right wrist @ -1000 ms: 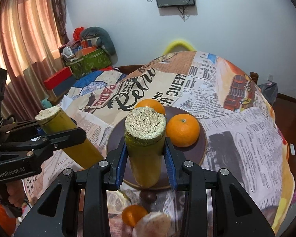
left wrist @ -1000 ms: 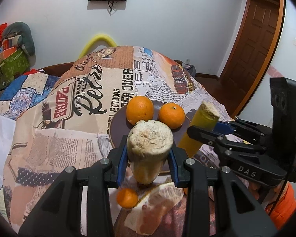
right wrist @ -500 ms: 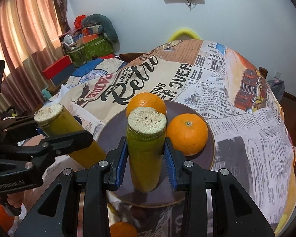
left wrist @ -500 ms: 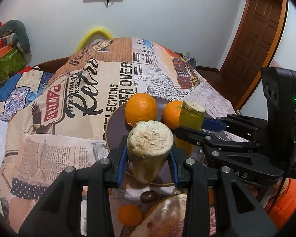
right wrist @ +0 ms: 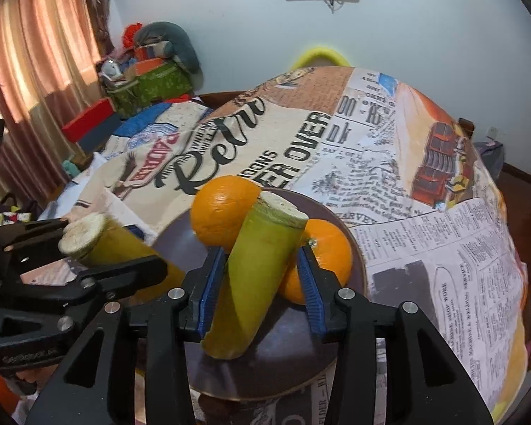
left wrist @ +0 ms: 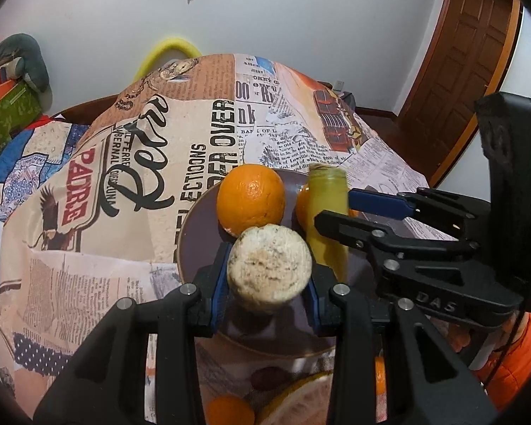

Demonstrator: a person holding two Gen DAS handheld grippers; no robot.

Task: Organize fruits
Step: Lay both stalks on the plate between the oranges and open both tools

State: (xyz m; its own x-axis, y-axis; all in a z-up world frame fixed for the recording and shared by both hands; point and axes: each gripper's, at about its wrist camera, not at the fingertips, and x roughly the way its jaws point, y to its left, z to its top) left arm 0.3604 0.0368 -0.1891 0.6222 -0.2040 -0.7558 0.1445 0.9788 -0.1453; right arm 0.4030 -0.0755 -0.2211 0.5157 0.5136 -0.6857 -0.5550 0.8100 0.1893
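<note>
The tabletop (left wrist: pixel 194 141) carries a newspaper-print cloth, unchanged from the earlier frames. A dark round plate (right wrist: pixel 173 241) sits on it at the near side and now fills more of both wrist views than it did a second ago.

The right gripper (right wrist: pixel 258 283) hangs over the plate. Its fingers, clamped half a second ago, are now spread: the left pad lies against the right cane piece (right wrist: pixel 262 265), and the right pad stands clear of it with a gap between. The left gripper (left wrist: pixel 267 287) is beside it over the plate's left half, its fingers pinching the left cane piece (left wrist: pixel 269 276) as before.

The right cane piece was upright half a second ago. It now tilts, with its cut top leaning toward the oranges and its lower end on the plate. The left cane piece is held off the plate surface with its pale cut end toward the left wrist camera; whether its far end touches the plate cannot be told.

The large orange (right wrist: pixel 223 209) and the second orange (right wrist: pixel 329 248) rest on the far half of the plate in the same places, just behind the tilted cane.

A small orange (left wrist: pixel 230 411) and a peeled citrus segment (left wrist: pixel 301 400) lie on the cloth, on the near side of the plate.
</note>
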